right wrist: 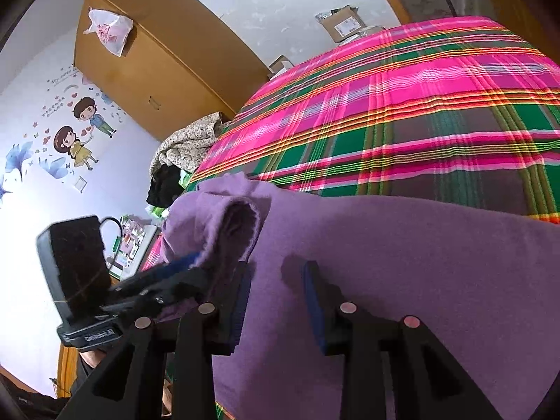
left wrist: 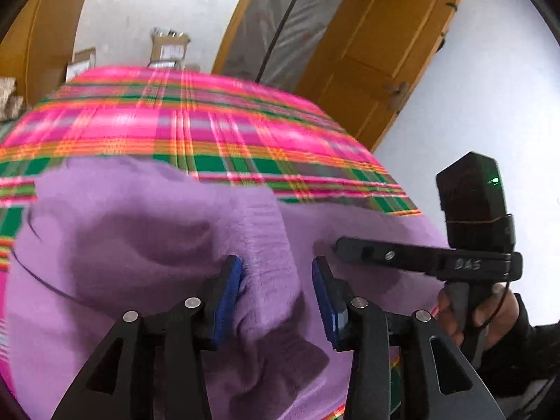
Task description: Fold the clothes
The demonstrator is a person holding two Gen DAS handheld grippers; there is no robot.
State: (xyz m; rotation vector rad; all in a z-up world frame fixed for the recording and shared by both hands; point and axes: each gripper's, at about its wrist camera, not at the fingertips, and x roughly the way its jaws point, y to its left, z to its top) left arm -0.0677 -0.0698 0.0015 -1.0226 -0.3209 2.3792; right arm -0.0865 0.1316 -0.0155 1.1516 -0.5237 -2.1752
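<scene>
A purple fleece garment (left wrist: 140,227) lies rumpled on a bed covered by a pink and green plaid sheet (left wrist: 210,129). My left gripper (left wrist: 276,280) is open, and a raised ridge of the purple cloth runs up between its blue pads. The left pad rests against the ridge while the right pad stands clear of it. My right gripper (left wrist: 341,245) comes in from the right, its tips low on the cloth. In the right wrist view my right gripper (right wrist: 276,280) is open over flat purple cloth (right wrist: 385,262). The left gripper (right wrist: 185,262) sits beside a curled fold there.
A wooden door (left wrist: 385,35) stands open past the bed's far right corner. Cardboard boxes (left wrist: 169,49) sit behind the bed. A wooden wardrobe (right wrist: 157,52) and a pile of other clothes (right wrist: 189,147) are at the bed's left side. A person's hand (left wrist: 490,308) holds the right gripper's handle.
</scene>
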